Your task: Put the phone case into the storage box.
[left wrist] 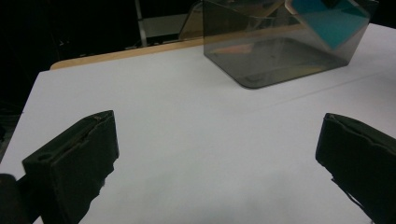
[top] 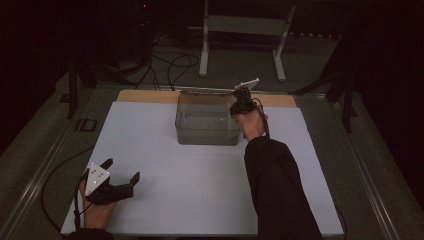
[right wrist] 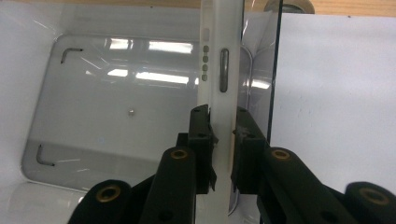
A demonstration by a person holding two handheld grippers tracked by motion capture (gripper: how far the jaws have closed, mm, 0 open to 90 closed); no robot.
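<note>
Phone (right wrist: 218,84), white-cased, edge-on with side buttons showing, upright between the right gripper's (right wrist: 222,135) jaws, clamped on its edges, inside the clear bin (right wrist: 70,93). Left gripper (left wrist: 215,154) gapes wide, empty.

I work in a dim room, at a table (top: 150,96) with a pale wooden top under a white sheet (top: 200,190). Beyond it I see a grey floor (top: 310,65) with black cables (top: 172,67) trailing across and a light metal stand (top: 242,25) on two legs. Everything behind that is dark.
</note>
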